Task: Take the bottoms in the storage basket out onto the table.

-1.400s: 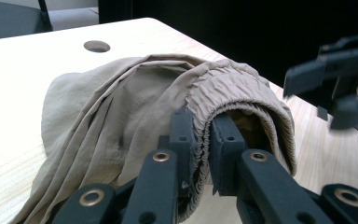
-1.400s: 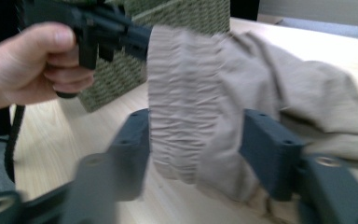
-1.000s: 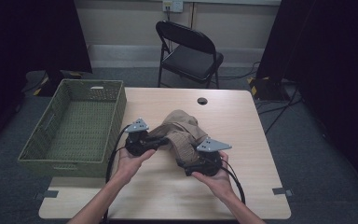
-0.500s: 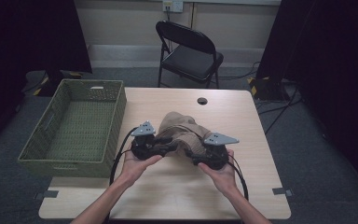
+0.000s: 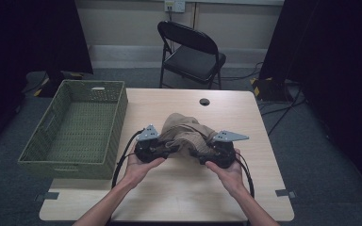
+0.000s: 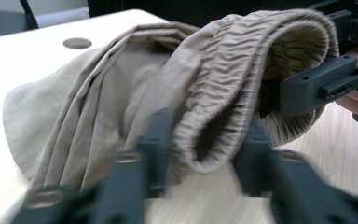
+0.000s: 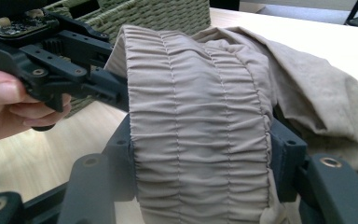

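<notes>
both grippers clamp the elastic waistband of a tan garment (image 5: 185,134), one at each end. left gripper (image 5: 156,149) pinches a folded bunch of the gathered band between its jaws; right gripper (image 5: 208,151) has its jaws closed across the flat width of the same band (image 7: 198,130). held this way the waistband is lifted off the table while the rest of the cloth trails down and away onto the wood, likely so the piece can be straightened or carried as one unit. hands (image 5: 140,165) sit low, near the front edge, grippers facing each other, close together, cloth humped between them.

table (image 5: 179,197) is pale wood-grain, bare in front of the hands. beyond the garment, a small dark round cable hole (image 5: 204,101) near the far edge. to the left, a green woven basket (image 5: 118,113) hanging partly over the table's left edge, nothing in it; a likely destination.

farther off: black folding chair (image 5: 195,54) behind the table, grey carpet, black curtains (image 5: 28,37) either side, pale wall with an outlet (image 5: 174,5).
</notes>
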